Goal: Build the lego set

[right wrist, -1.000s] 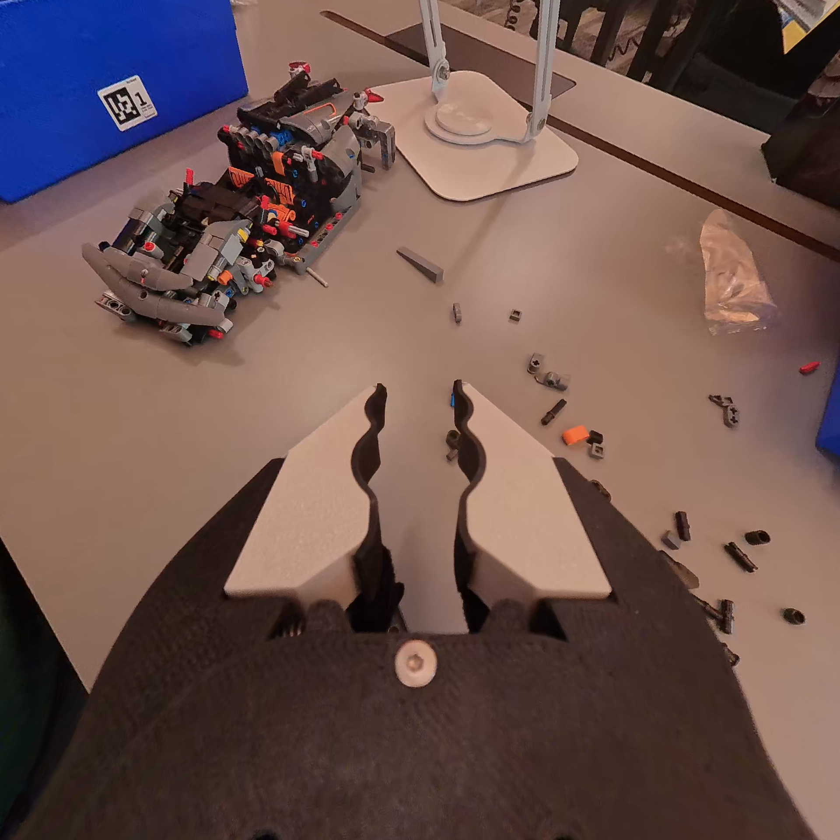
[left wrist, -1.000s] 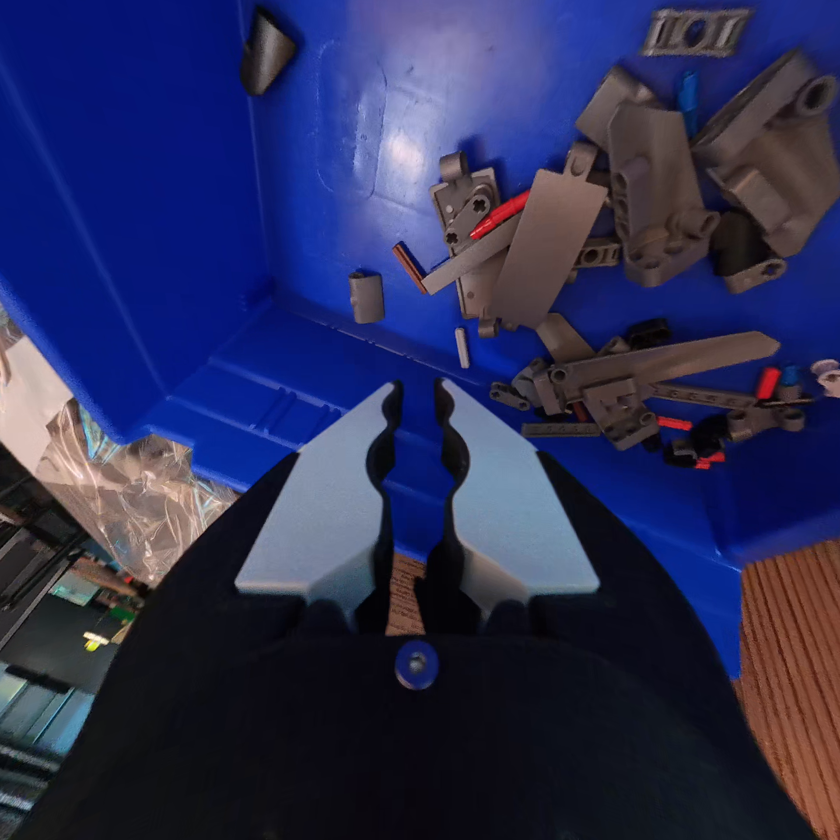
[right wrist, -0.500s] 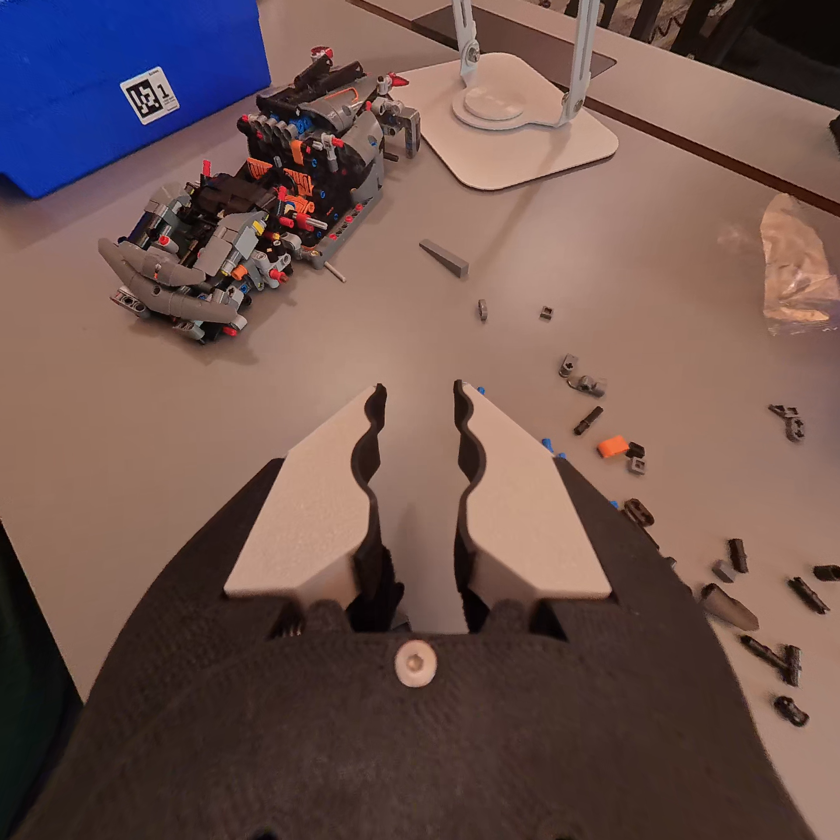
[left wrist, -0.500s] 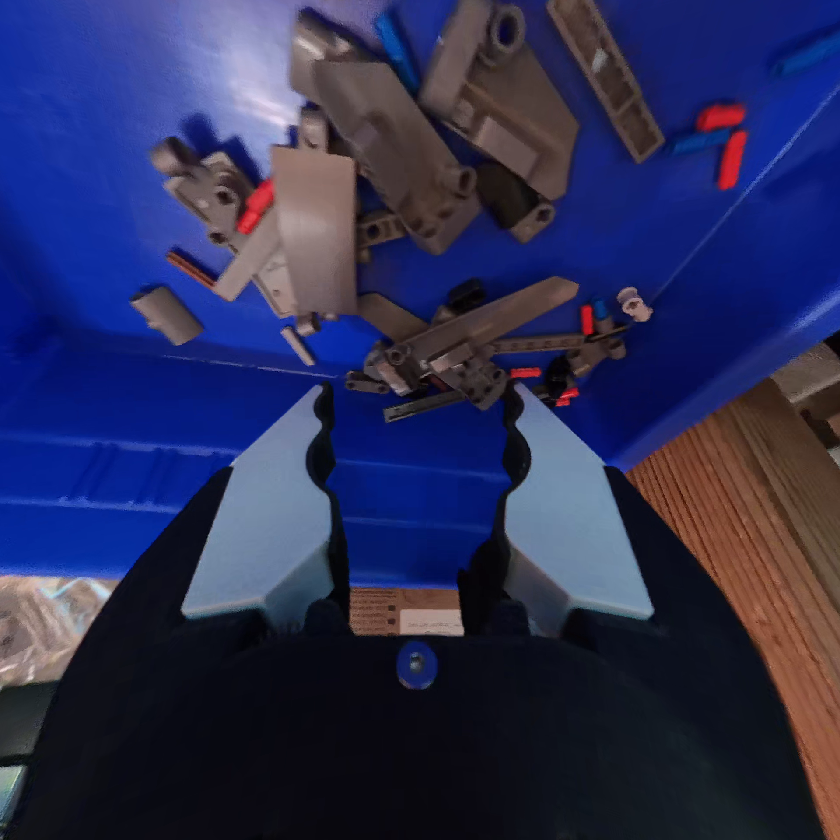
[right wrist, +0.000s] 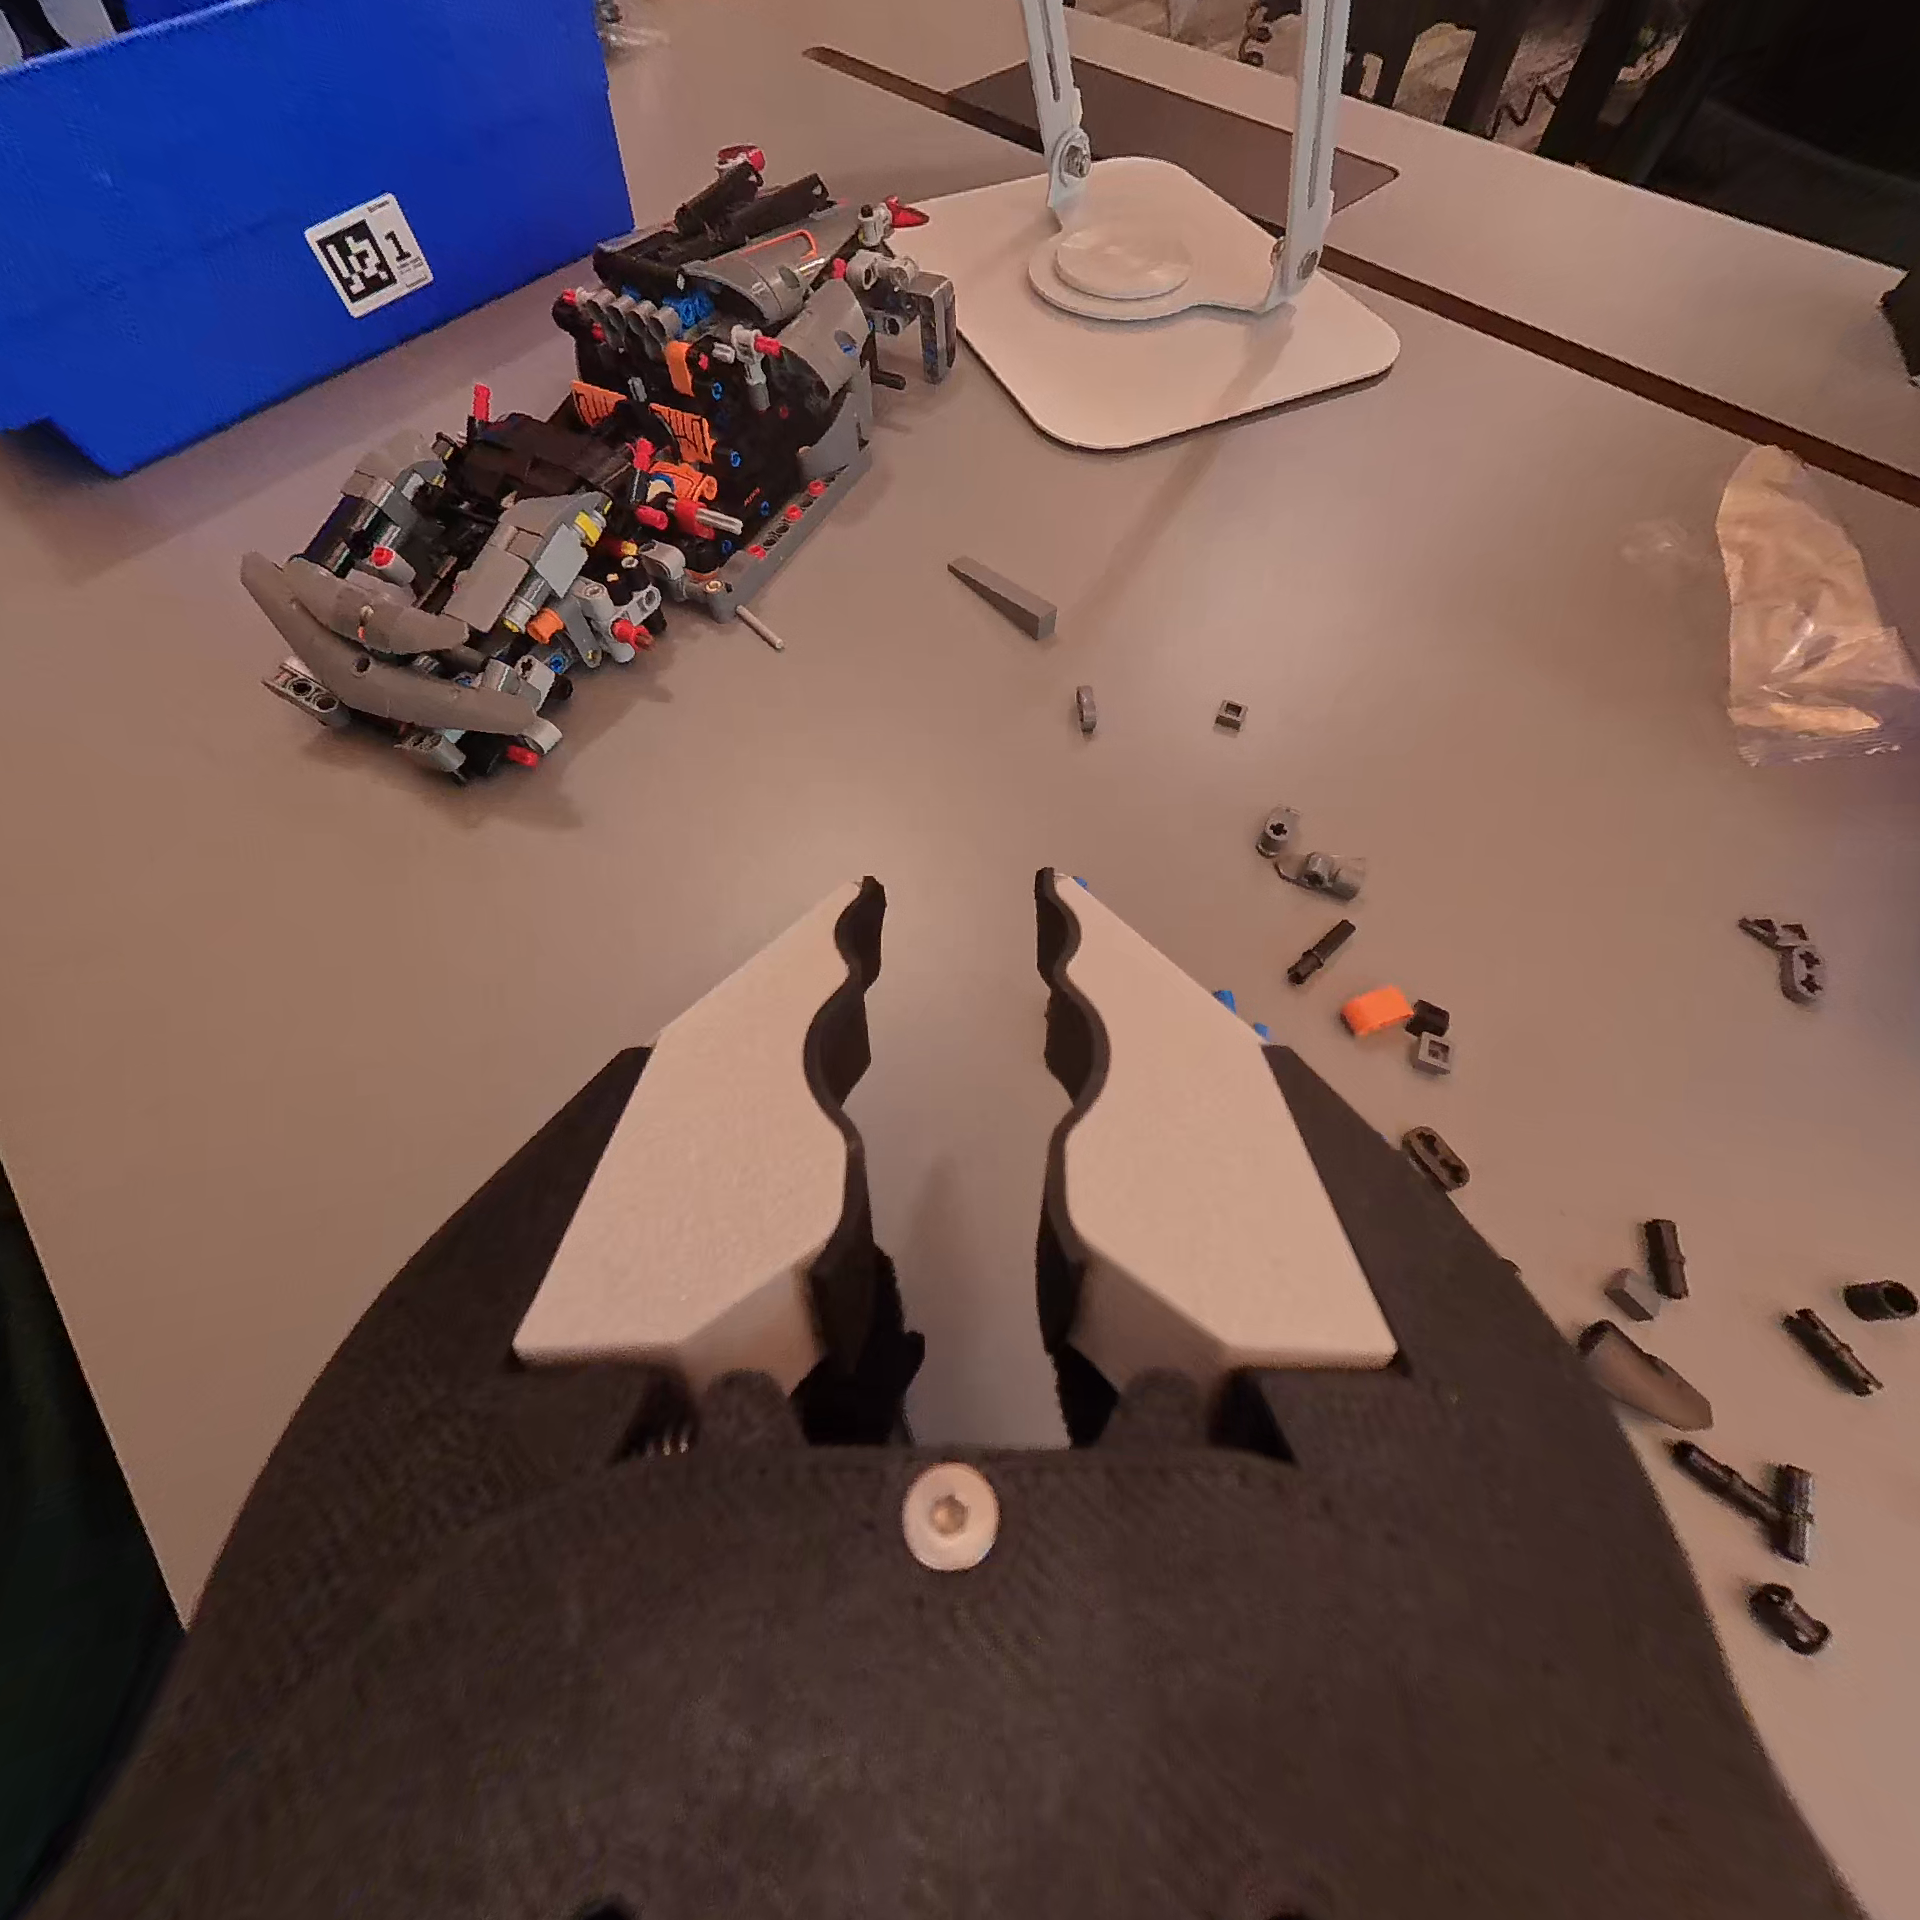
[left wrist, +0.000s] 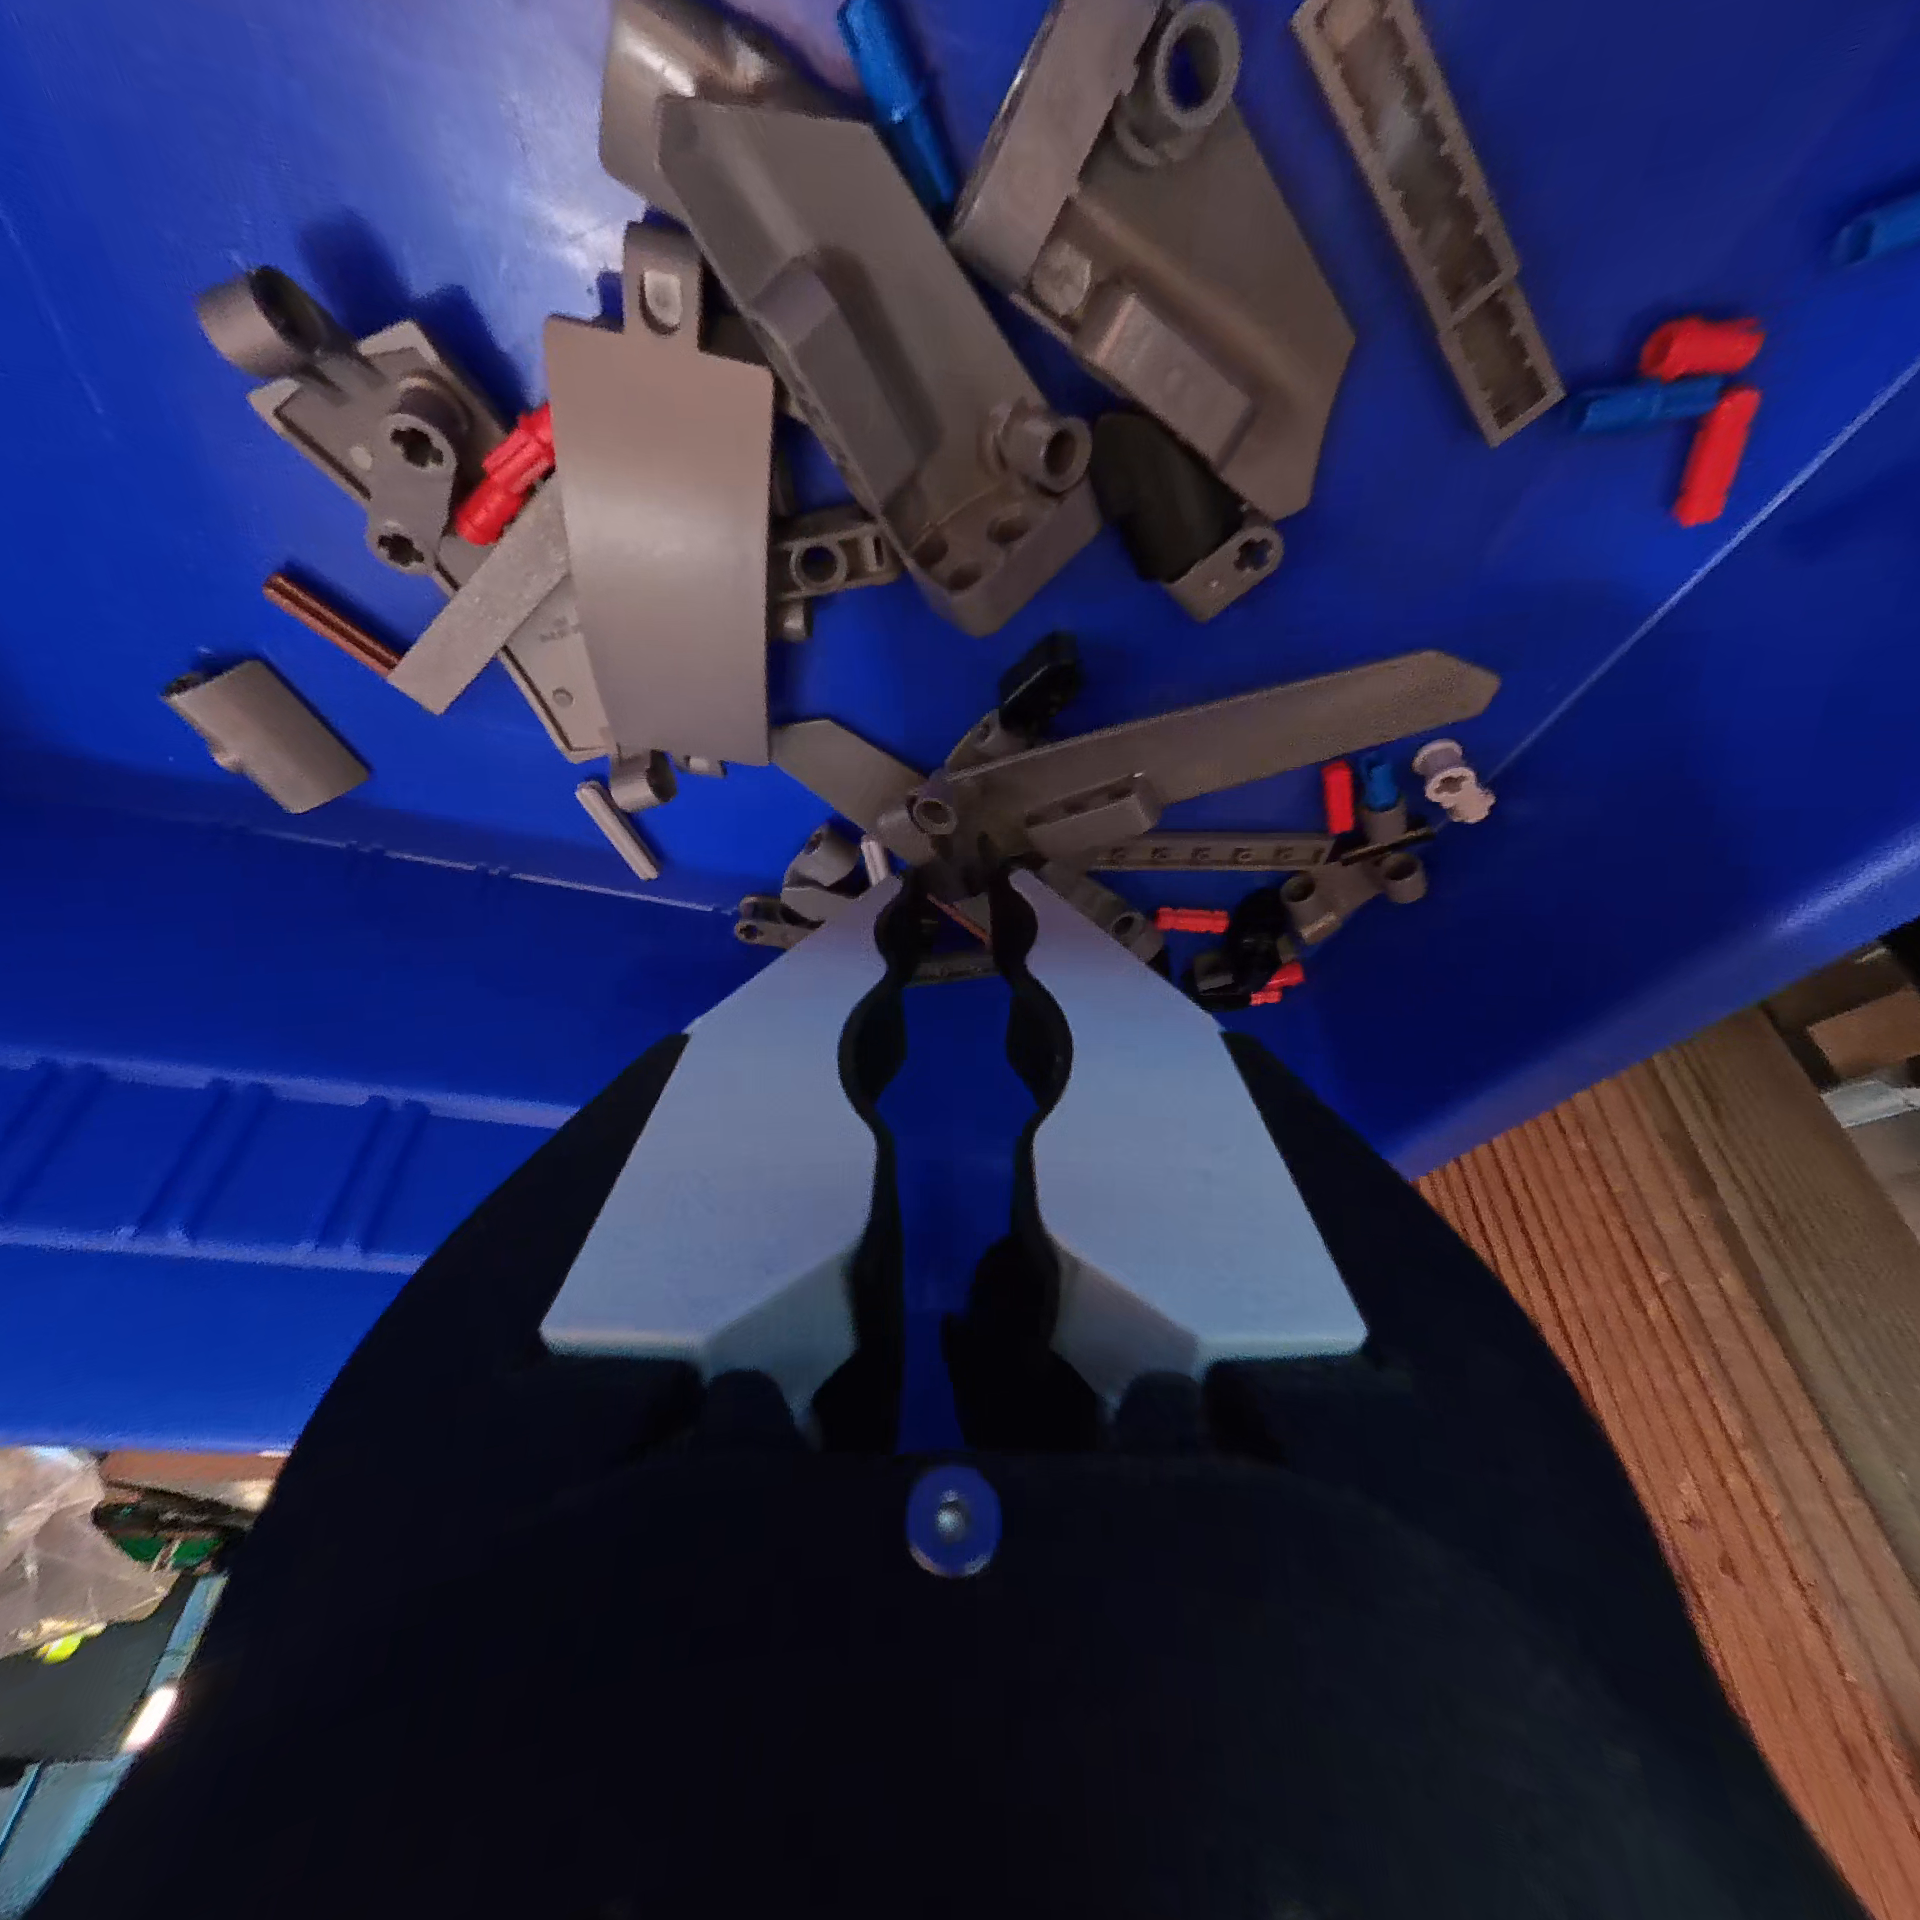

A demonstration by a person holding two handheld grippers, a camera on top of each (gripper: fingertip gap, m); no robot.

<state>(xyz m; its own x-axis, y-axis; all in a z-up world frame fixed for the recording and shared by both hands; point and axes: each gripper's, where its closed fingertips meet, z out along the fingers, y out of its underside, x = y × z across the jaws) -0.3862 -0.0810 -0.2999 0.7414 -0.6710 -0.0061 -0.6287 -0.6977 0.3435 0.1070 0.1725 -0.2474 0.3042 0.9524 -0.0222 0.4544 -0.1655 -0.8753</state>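
Observation:
In the left wrist view my left gripper [left wrist: 951, 899] reaches into a blue bin [left wrist: 312, 1039] of loose grey, red and blue lego parts. Its jaws are closed narrowly on the near end of a grey sub-assembly with a long pointed panel [left wrist: 1195, 748]. Large grey panels [left wrist: 862, 343] lie farther in. In the right wrist view my right gripper [right wrist: 958, 883] is open and empty above the grey table [right wrist: 312, 987]. The partly built lego car [right wrist: 582, 499] stands ahead to its left, apart from it.
Small loose pieces lie right of the right gripper, among them an orange one [right wrist: 1374, 1010] and a grey wedge [right wrist: 1003, 597]. A blue bin [right wrist: 208, 208] stands far left, a white stand base [right wrist: 1174, 332] behind, a plastic bag [right wrist: 1808, 634] at right. A slatted wooden surface [left wrist: 1714, 1351] lies beside the parts bin. Left tips to right tips: about 55 cm. From my right tips it is roughly 20 cm to the partly built lego car [right wrist: 582, 499]; from my left, 35 cm.
My left gripper moved deeper into the bin, opened wide, then closed on the grey sub-assembly. My right gripper drifted slightly over the table and kept the same opening.

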